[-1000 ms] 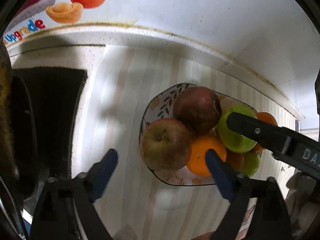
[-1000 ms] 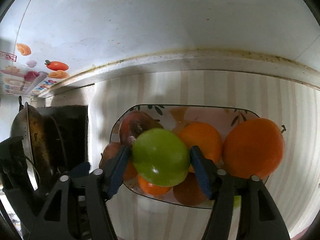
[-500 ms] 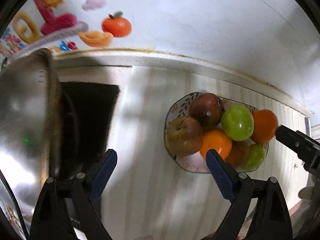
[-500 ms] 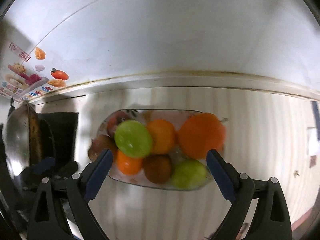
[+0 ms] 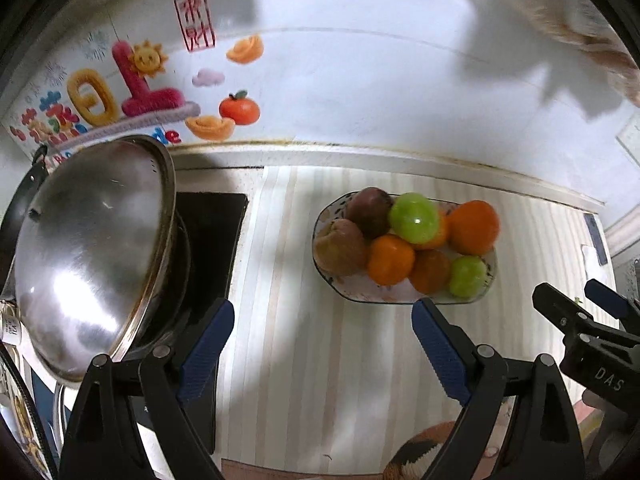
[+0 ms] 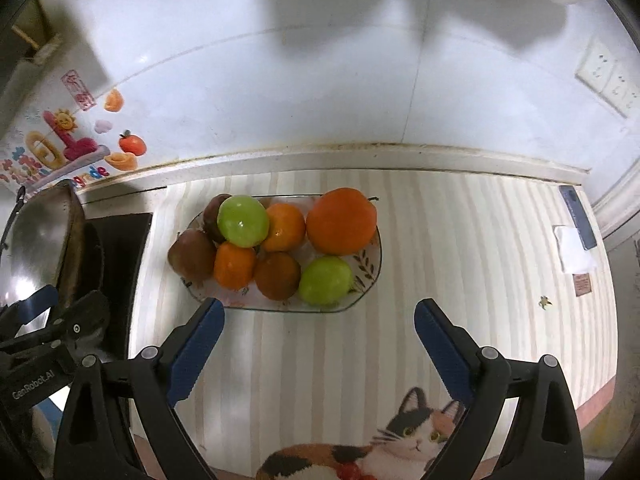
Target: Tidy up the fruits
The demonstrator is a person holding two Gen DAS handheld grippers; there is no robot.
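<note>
A patterned glass plate (image 5: 400, 301) (image 6: 370, 268) stands on the striped counter, heaped with fruit. A green apple (image 5: 413, 218) (image 6: 242, 221) rests on top of the pile. Around it lie a big orange (image 5: 473, 227) (image 6: 341, 220), smaller oranges, two reddish apples (image 5: 340, 246) (image 6: 191, 255) and a second green apple (image 5: 466, 276) (image 6: 326, 280). My left gripper (image 5: 322, 312) hangs open above the counter, short of the plate's near left rim, with nothing in it. My right gripper (image 6: 319, 308) is open and empty in front of the plate's near rim.
A wok under a steel lid (image 5: 88, 248) sits on a black stove (image 5: 212, 232) left of the plate. The white wall runs close behind, with stickers (image 5: 120, 96). A cat picture (image 6: 400, 440) marks the counter's near edge. A dark flat device and white paper (image 6: 576, 248) lie far right.
The right gripper opened and let go of the green apple, which now rests on top of the pile. Both grippers have drawn back and up, so the plate looks smaller.
</note>
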